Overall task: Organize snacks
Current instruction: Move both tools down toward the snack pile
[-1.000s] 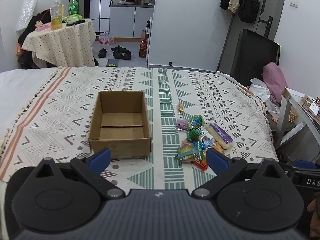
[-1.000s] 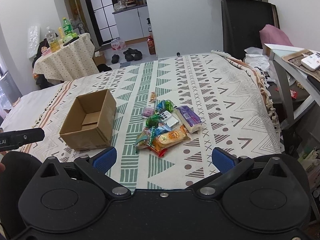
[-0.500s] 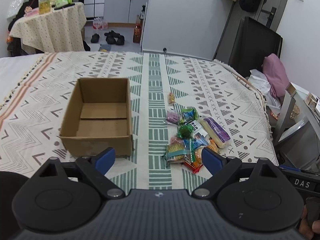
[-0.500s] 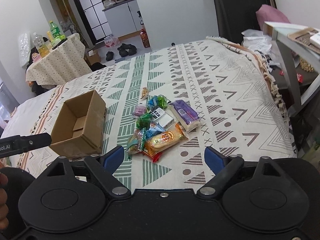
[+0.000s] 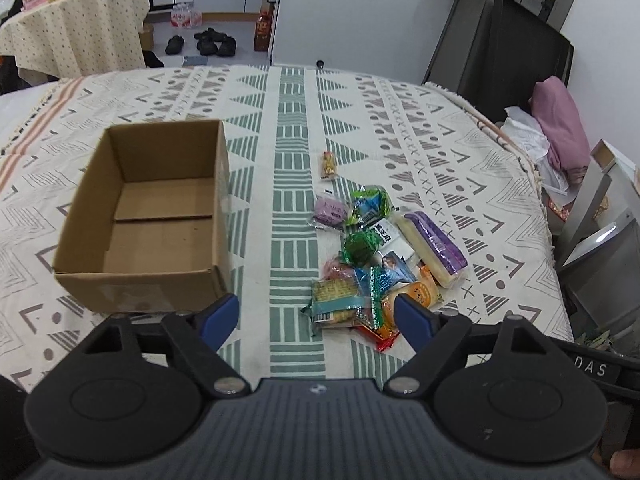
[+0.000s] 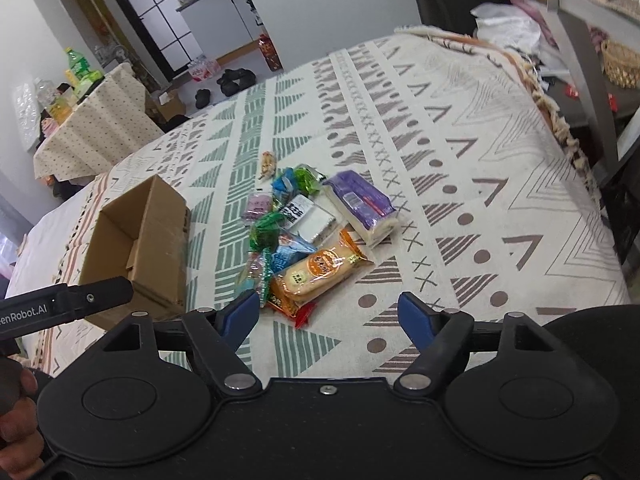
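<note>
Right wrist view, snack pile [image 6: 308, 236] beyond closing fingers [image 6: 240, 314], untouched

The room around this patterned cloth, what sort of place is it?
Probably a small lived-in flat: shoes lie on the floor by a kitchen doorway, bottles stand on a cloth-covered side table, and snacks sit beside a cardboard box.

White walls [image 5: 360, 8], a cloth-covered side table [image 5: 80, 28], shoes [image 5: 208, 42] on the floor.

One open cardboard box [image 5: 152, 216], roughly ten wrapped snacks [image 5: 372, 248] and two grippers [image 5: 316, 316] [image 6: 328, 312] are counted on the patterned cloth [image 5: 440, 152].
</note>
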